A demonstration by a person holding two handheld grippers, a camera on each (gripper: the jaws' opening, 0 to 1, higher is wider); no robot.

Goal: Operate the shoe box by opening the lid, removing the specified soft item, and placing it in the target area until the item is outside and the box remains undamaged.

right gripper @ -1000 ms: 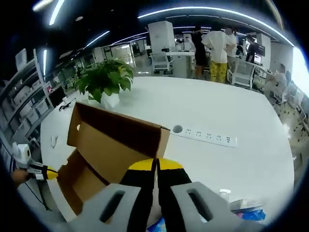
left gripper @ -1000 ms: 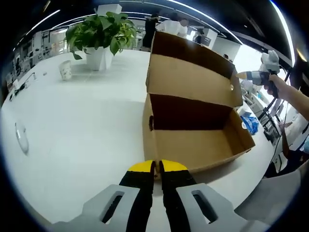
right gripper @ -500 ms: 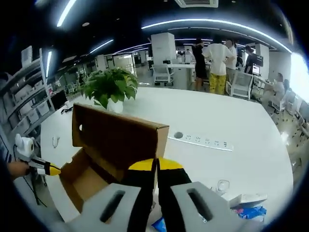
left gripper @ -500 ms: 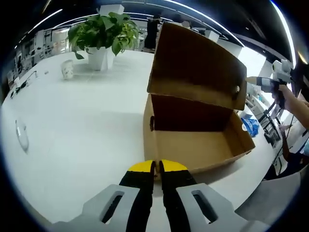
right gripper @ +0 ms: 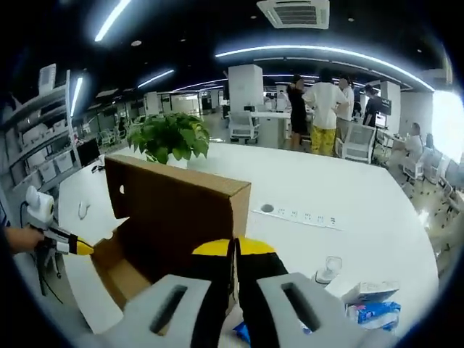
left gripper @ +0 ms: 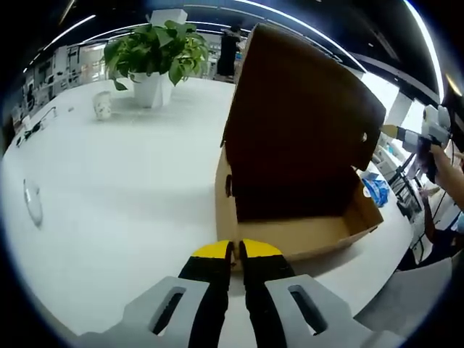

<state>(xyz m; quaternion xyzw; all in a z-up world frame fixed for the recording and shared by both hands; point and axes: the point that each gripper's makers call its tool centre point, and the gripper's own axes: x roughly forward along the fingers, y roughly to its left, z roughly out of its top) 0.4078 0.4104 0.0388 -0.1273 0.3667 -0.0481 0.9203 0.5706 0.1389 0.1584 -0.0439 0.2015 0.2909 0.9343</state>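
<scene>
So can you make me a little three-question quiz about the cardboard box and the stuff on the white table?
1. True or false: the lid of the shoe box is raised up.
2. What stands on the table next to the potted plant? A) a white cup B) a red ball C) a book
3. Fill in: the left claw has tips coloured ______.

Key: 1 true. 2 A, the white cup. 3 yellow.
</scene>
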